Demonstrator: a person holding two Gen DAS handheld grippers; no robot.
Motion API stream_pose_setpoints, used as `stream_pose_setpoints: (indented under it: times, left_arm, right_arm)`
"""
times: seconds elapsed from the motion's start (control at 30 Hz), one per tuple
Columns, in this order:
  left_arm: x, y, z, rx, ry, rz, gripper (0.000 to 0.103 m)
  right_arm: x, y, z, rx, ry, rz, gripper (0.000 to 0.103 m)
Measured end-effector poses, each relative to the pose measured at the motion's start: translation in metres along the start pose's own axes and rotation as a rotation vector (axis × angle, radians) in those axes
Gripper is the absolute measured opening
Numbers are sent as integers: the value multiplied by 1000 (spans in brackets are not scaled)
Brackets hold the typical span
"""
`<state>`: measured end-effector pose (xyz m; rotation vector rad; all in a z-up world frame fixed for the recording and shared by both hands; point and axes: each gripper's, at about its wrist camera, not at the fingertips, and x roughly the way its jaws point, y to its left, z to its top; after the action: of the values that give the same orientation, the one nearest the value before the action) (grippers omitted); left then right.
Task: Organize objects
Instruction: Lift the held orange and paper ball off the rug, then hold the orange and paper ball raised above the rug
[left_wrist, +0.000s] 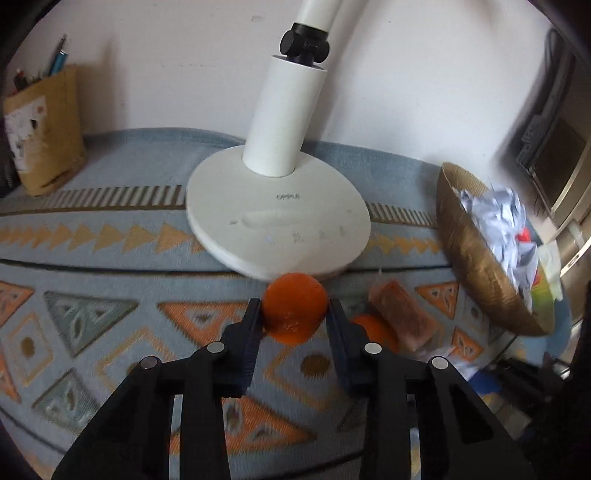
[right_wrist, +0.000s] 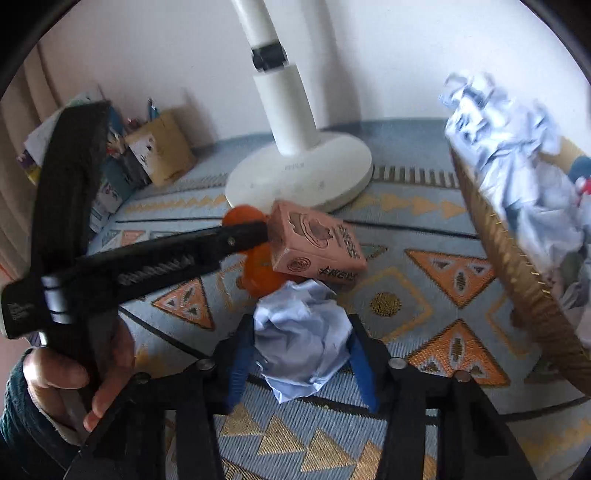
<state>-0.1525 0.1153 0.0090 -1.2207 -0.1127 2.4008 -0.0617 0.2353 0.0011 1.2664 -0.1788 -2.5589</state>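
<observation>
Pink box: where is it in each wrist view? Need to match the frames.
Left wrist: pink box lower right of centre, lying on the patterned cloth, right of the left gripper.
Right wrist: pink box at centre, beyond the right gripper.
Shared landmark: white lamp base.

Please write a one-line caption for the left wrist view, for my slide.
Left gripper holds an orange ball in front of a white lamp base, gold bowl at right.
</observation>
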Motion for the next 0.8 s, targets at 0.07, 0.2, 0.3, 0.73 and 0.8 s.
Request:
stream_pose_setpoints:
  times: [0.07,0.2,0.3,0.73,0.8]
  left_arm:
    - [-19,0,-16,-3,-11,4,31]
    - [-68,1,-64,-22,-53,62,31]
    - [-93,-1,-103,-86,-88,83,31]
    - [-108,-9,-126,-61,-118,255,33]
    - [-111,-10,-130,-61,-123,261,33]
  right_arm:
    - [-19,-2,-8,6,-15,24,46]
    - [-61,-8,-49,18,-1,52,46]
    - [-75,-8,-84,-1,-48,-13,47]
    - [-65,14,-102,-128,-79,-188,48]
    - [-64,12,-102,-118,-78,-184,48]
